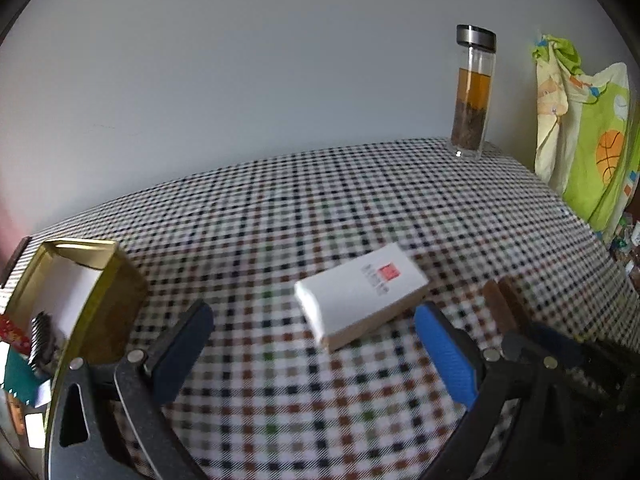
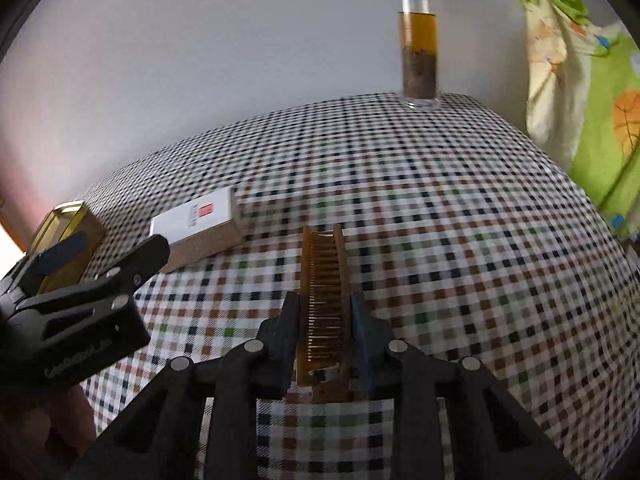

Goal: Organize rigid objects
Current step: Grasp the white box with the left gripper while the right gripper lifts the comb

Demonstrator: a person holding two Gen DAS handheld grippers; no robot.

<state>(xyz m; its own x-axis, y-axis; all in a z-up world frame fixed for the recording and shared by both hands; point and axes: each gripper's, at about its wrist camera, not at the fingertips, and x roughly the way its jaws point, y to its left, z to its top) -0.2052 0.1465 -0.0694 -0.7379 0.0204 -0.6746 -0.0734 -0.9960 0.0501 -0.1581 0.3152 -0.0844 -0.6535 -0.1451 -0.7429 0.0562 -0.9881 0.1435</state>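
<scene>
right gripper clamps the comb; left gripper spread (white box ahead).

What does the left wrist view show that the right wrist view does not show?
Only the left wrist view: the inside of the gold tin, holding small items.
Only the right wrist view: the comb's teeth, clamped in the right gripper.
Both: the open left gripper, white box, tea bottle, checked tablecloth.
</scene>
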